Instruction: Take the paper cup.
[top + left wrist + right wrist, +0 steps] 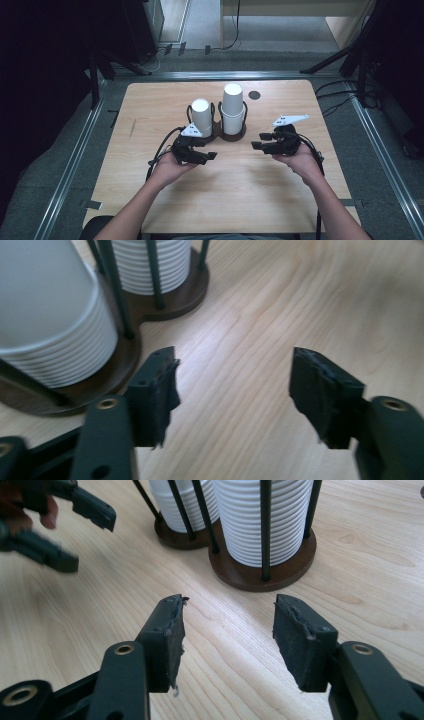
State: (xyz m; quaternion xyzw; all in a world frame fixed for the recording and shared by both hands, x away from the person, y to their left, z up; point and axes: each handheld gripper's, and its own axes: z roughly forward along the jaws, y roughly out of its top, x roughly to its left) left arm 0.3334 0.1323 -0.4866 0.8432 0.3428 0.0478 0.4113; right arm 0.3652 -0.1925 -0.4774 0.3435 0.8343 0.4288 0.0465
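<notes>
A dark wooden cup holder [220, 135] with two round bays and thin black upright rods stands near the middle of the table [150, 100], and everything else sits around it. Its left bay carries a stack of white paper cups [202, 117]; its right bay carries a taller stack [233, 109]. Both stacks stand upright inside their rods.

The left gripper [209, 156] hovers just in front of the holder's left bay, on the person's side, near the base but not touching it. Its jaws stand apart with nothing but bare tabletop between them. In the left gripper view the left gripper [232, 385] shows the ribbed rims of the left stack [55, 335] close at the upper left, and the holder's base [165, 302] curving just beyond its left pad.

The right gripper [259, 141] hovers to the right of the holder's right bay and a little nearer the person, clear of the base. Its jaws also stand apart and hold nothing. In the right gripper view the right gripper [227, 625] faces the right stack [260, 517], with the base [295, 562] just ahead of its tips, and the left gripper [75, 535] is blurred at the upper left.

A small dark disc [254, 95] lies on the table behind the holder, to its right.
</notes>
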